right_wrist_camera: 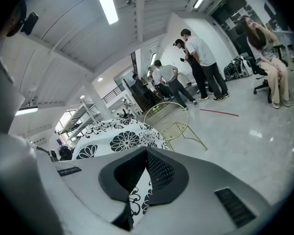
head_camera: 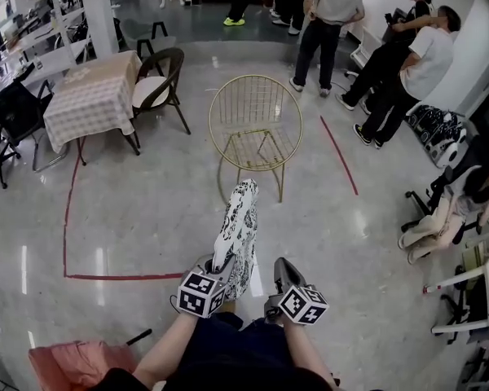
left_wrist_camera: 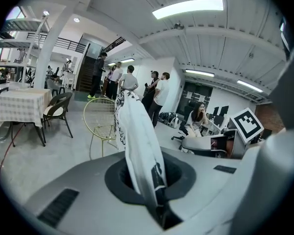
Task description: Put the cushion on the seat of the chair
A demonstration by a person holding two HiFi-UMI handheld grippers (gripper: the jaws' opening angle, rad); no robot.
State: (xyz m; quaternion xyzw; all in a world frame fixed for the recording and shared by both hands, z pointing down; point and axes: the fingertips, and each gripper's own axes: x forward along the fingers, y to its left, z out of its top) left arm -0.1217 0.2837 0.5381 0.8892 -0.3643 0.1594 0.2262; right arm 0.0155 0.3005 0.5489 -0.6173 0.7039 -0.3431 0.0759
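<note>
Opposite the chair (head_camera: 255, 125), cushion (head_camera: 236, 230) in left gripper (left_wrist_camera: 154, 195), right gripper (right_wrist_camera: 147, 153) seemingly empty

Premises are presenting as a large open hall, working as a shared office or lab floor. Red tape (head_camera: 122, 277) is marking off a zone on the polished floor (head_camera: 147, 218). A clothed table (head_camera: 90, 96) at upper left and a wire chair (head_camera: 255, 125) are standing near it. People (head_camera: 334, 23) are gathering at upper right, a swivel chair (head_camera: 420, 206) is sitting at the right edge, and strip lights (left_wrist_camera: 188, 7) are running overhead.
</note>
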